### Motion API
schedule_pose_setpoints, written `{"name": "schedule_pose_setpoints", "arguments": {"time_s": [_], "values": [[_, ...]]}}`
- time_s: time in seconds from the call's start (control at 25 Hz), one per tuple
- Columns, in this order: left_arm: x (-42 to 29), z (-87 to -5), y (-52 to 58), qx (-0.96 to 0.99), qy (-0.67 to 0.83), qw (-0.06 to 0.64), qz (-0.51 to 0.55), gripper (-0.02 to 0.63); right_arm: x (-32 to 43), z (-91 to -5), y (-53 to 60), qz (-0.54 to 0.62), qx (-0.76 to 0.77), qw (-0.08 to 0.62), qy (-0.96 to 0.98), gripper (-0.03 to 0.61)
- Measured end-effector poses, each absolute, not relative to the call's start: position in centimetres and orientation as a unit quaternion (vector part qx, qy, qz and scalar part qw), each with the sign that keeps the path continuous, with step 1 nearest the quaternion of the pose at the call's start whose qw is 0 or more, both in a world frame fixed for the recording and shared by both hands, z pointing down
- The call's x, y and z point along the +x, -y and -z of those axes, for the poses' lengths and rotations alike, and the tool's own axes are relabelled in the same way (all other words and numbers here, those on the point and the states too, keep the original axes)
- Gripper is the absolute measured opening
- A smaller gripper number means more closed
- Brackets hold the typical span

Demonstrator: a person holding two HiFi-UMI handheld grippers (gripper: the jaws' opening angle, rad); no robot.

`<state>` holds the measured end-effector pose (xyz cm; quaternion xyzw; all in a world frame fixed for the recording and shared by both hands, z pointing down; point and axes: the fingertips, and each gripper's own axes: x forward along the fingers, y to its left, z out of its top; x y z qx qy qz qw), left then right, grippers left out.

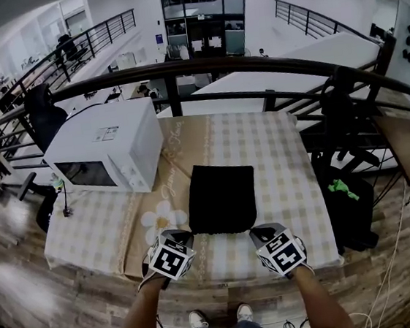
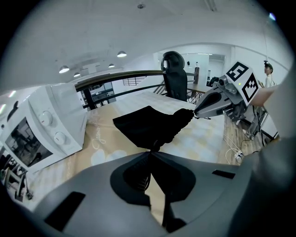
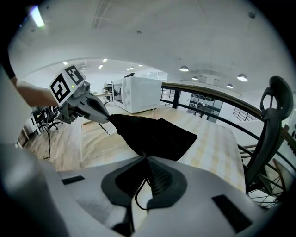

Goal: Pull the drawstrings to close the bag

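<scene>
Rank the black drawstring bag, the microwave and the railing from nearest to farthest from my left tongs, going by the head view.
1. Black drawstring bag: right in front of the left tongs, which are shut on its near-left corner.
2. Microwave: to the left, farther back.
3. Railing: along the far side, behind both.

A table (image 1: 299, 218) covered by a checked cloth (image 1: 278, 158) with a daisy print stands on a wood floor (image 1: 28, 290). A white microwave (image 1: 107, 145) sits on its far left part. A black bag (image 1: 222, 196) lies mid-table toward the near edge, clear of the microwave.
</scene>
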<state>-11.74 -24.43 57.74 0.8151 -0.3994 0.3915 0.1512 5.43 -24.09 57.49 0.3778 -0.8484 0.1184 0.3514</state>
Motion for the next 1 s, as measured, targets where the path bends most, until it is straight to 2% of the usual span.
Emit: {"name": "schedule_pose_setpoints", "arguments": {"time_s": [1.0], "values": [[-10.9,-46.5,28.0,0.837,0.469,0.096,-0.265,0.028,6.4,-46.4,27.7,-0.062,0.453,0.262,0.85,0.025]]}}
